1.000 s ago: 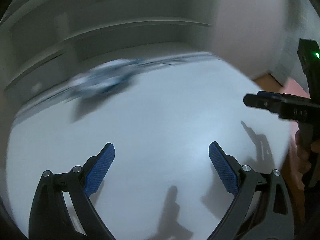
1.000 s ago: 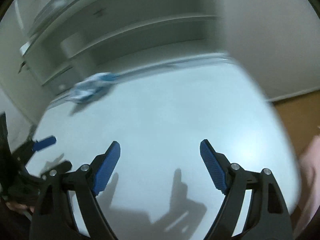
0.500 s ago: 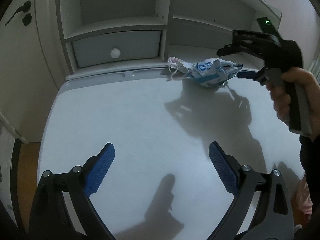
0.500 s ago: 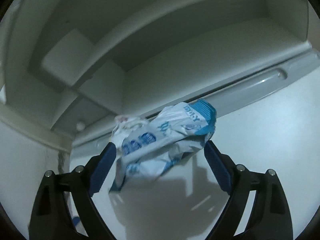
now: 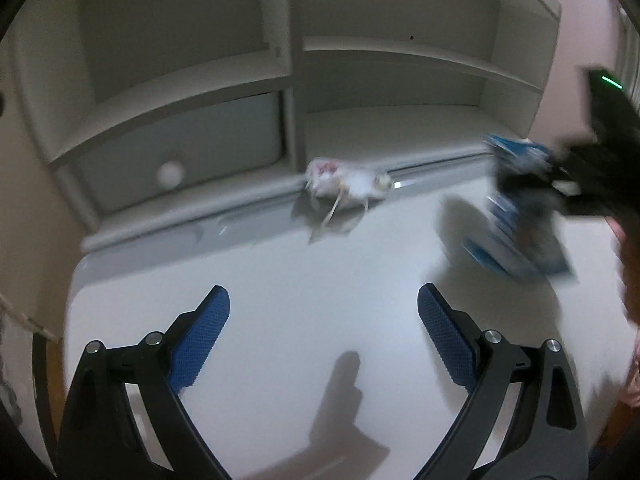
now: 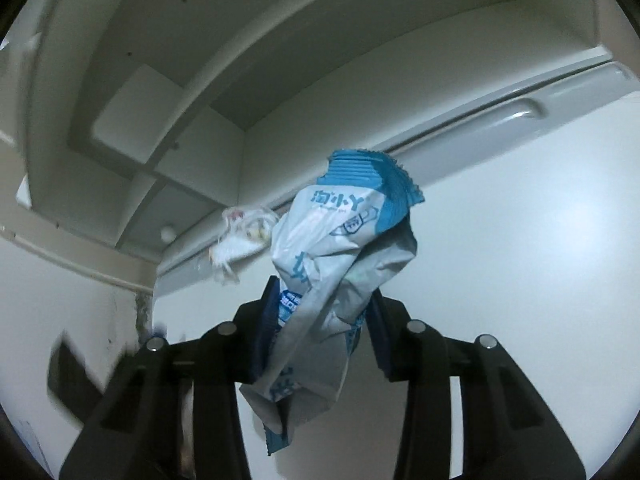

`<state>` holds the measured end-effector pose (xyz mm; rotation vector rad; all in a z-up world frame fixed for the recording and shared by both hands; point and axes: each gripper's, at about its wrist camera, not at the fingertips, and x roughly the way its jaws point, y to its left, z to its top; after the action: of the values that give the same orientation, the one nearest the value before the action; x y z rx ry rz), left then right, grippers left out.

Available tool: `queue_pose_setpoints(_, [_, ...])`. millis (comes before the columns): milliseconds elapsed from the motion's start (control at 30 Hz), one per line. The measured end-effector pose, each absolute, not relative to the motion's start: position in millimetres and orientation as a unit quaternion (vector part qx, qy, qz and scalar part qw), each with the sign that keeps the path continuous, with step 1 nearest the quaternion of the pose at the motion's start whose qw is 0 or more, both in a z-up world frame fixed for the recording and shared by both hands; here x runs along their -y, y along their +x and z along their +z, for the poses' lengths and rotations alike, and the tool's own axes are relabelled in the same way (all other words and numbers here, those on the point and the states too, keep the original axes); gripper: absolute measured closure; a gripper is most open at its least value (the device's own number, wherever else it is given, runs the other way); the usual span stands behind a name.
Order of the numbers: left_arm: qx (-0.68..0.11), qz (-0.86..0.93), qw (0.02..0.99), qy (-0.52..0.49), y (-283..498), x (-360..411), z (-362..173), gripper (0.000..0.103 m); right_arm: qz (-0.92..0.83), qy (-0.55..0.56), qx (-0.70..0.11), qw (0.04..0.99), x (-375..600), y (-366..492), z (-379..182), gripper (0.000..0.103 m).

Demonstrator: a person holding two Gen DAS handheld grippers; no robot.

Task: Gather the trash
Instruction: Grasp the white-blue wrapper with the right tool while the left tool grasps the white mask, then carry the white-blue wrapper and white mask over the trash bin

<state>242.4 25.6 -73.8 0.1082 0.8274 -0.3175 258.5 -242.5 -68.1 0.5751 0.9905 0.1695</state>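
Observation:
My right gripper [image 6: 320,320] is shut on a crumpled blue-and-white snack wrapper [image 6: 340,264] and holds it lifted off the white desk [image 6: 520,280]. The same wrapper [image 5: 516,216] shows blurred at the right of the left wrist view, held by the right gripper [image 5: 560,188]. A small crumpled white wrapper with pink marks [image 5: 344,184] lies at the desk's back edge; it also shows in the right wrist view [image 6: 240,236]. My left gripper [image 5: 324,336] is open and empty above the desk's near part.
A white shelf unit [image 5: 296,80] with a drawer and round knob [image 5: 171,174] stands behind the desk [image 5: 280,280]. A wall [image 5: 24,200] borders the desk's left side. The person's hand [image 5: 630,272] is at the far right.
My right gripper has shut on the blue-and-white wrapper and lifted it away to the right of the small white wrapper. The left gripper has moved closer toward the shelf, still open.

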Motion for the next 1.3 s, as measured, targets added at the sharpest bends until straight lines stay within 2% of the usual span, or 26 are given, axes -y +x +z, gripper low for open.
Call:
queue_pose_setpoints(167, [-0.415,-0.143,0.898,0.029,289,11,-79,0.011,0.080,0.250,-0.468,0.844,263,210,-68,0.062])
queue_pose_setpoints(300, [-0.411,-0.106,0.904,0.051,312,37,-83,0.011,0.078,0.228,-0.471,0.849,266,185,-75,0.062])
queue_pose_setpoints(533, [-0.453,-0.081,0.887,0.029,346,53,-102,0.012,0.069,0.203,-0.478,0.852,282,146,-79,0.062])
queue_pose_setpoints(600, [-0.452,-0.079,0.888,0.024,347,55,-103,0.020,0.066,0.201,-0.476,0.854,287,138,-78,0.062])
queue_pose_setpoints(733, [-0.444,-0.077,0.893,0.023,342,61,-98,0.051,0.054,0.197,-0.467,0.861,306,115,-74,0.062])
queue_pose_setpoints(767, [-0.438,-0.077,0.895,0.028,339,64,-95,0.065,0.051,0.197,-0.464,0.862,310,110,-72,0.062])
queue_pose_setpoints(833, [-0.434,-0.079,0.897,0.038,330,74,-91,0.077,0.042,0.200,-0.456,0.866,323,98,-70,0.062])
queue_pose_setpoints(967, [-0.416,-0.086,0.904,0.057,307,93,-81,0.082,0.018,0.205,-0.441,0.874,350,73,-66,0.062])
queue_pose_setpoints(1167, [-0.395,-0.147,0.904,0.073,242,137,-57,0.082,-0.027,0.215,-0.419,0.882,404,21,-65,0.062])
queue_pose_setpoints(1300, [-0.372,-0.222,0.896,0.095,178,201,-40,0.082,-0.074,0.227,-0.404,0.883,451,-22,-69,0.062])
